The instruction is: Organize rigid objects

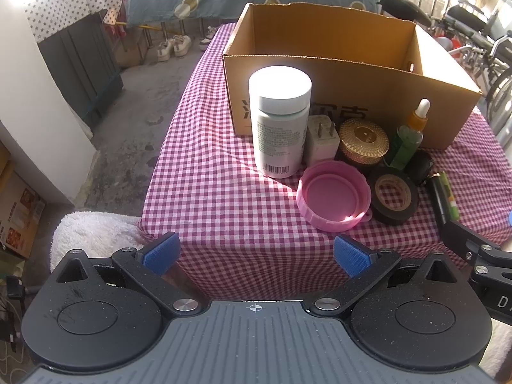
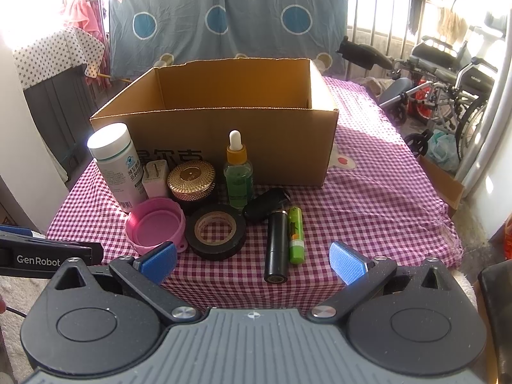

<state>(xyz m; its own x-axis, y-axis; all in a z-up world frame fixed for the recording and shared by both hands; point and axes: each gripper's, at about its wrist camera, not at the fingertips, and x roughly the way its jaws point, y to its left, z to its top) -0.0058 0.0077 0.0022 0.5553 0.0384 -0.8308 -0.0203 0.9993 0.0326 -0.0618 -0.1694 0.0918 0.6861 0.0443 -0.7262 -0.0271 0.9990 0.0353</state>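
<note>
An open cardboard box (image 2: 224,147) (image 1: 320,96) stands on a checked tablecloth (image 2: 368,208). In front of it are a white pill bottle (image 1: 280,121) (image 2: 115,163), a white plug adapter (image 1: 321,140), a gold-lidded jar (image 2: 191,179), a green dropper bottle (image 2: 237,176), a pink lid (image 1: 332,200) (image 2: 155,227), a black tape roll (image 2: 217,232), a black tube (image 2: 276,244), a green stick (image 2: 296,235) and a small black object (image 2: 264,208). My left gripper (image 1: 254,256) and right gripper (image 2: 252,260) both stand open at the table's near edge, holding nothing.
A white fluffy seat (image 1: 92,233) sits at the table's near left corner. Wheelchairs (image 2: 448,80) stand to the right, a dark cabinet (image 1: 83,64) to the left. A blue patterned sheet (image 2: 224,16) hangs behind. Shoes (image 1: 174,46) lie on the floor.
</note>
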